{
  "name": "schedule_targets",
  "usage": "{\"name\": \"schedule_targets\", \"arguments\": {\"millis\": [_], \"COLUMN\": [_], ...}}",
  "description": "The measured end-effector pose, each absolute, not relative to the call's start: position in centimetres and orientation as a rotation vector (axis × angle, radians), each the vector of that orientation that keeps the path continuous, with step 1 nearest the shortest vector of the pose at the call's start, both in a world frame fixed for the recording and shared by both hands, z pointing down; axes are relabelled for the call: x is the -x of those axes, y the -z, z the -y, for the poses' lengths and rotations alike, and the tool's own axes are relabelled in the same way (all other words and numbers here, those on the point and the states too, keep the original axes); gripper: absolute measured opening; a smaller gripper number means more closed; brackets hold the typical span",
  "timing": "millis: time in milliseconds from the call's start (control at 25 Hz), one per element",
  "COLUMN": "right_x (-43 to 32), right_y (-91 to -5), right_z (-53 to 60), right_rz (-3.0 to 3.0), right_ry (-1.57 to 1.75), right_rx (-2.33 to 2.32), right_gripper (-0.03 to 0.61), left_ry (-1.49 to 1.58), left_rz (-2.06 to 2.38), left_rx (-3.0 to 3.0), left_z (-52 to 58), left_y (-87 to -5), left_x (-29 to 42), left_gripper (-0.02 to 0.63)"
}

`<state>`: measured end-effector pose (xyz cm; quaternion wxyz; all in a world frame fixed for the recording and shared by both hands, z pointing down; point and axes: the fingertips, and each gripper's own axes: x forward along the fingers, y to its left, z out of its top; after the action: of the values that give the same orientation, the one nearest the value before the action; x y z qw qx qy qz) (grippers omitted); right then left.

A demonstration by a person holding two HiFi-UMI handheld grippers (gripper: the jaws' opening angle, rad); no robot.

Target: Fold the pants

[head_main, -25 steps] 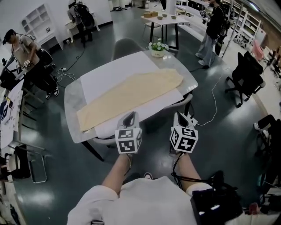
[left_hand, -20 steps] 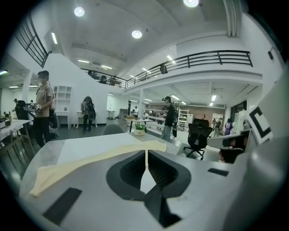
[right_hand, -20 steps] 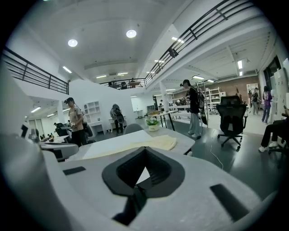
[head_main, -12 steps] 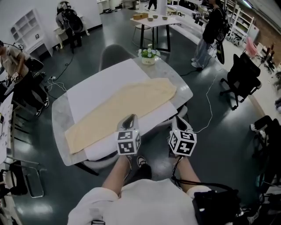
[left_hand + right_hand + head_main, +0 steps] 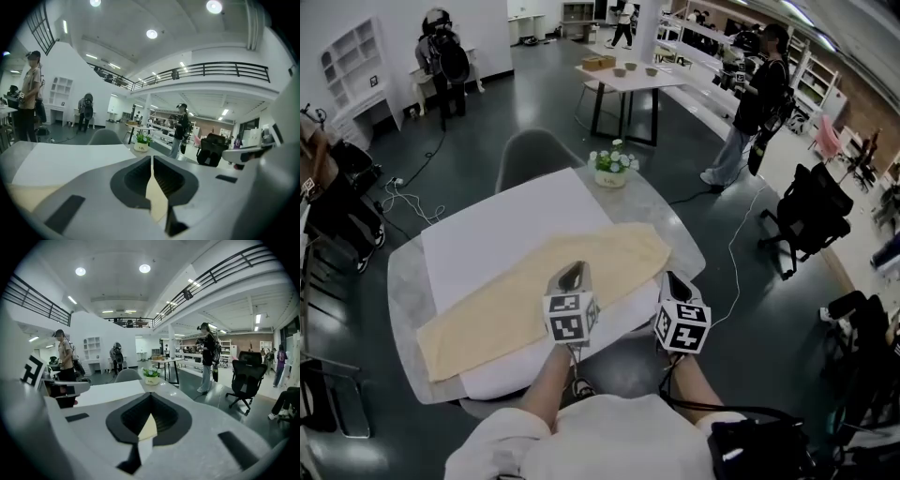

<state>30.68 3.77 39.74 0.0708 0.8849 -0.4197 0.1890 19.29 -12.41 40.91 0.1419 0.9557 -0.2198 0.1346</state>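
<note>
Claws first: left claw shut tight with nothing between the jaws, right claw likewise closed and empty, both held over the near edge of the table. Lying flat and full length across a white sheet on that table: tan pants, set on a slant, 1 end toward the near left corner, the other by the 2 claws, apart from the flower pot. Probably light, soft and limp; likely to sag and drape once lifted, to slide readily on the smooth sheet, with no risk of breaking. Best taken at 2 corners of 1 end, 1 claw per corner, pinching both layers at the edge, then carried low toward the other end to keep the fold square. Needs opening both claws before any pinch
</note>
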Motion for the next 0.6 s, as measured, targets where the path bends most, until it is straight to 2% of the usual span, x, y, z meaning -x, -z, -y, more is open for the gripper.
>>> {"name": "schedule_targets", "arguments": {"millis": [400, 600], "right_x": [-35.7, -37.4], "right_y": [-42.2, -41.1], "right_z": [2.3, 5.8], "right_rz": [1.37, 1.49], "right_ry": [-0.615, -0.58], "right_rx": [-2.594, -2.512], "right_gripper": [-0.008, -0.008], "left_ry": [-0.474, -0.456], "left_rz": [0.749, 0.86], "left_rx": [-2.697, -2.659], "left_z": [16.0, 17.5], "left_y": [-44.5, -43.8], "left_x": [-21.8, -22.4], "left_gripper": [0.021, 0.021]}}
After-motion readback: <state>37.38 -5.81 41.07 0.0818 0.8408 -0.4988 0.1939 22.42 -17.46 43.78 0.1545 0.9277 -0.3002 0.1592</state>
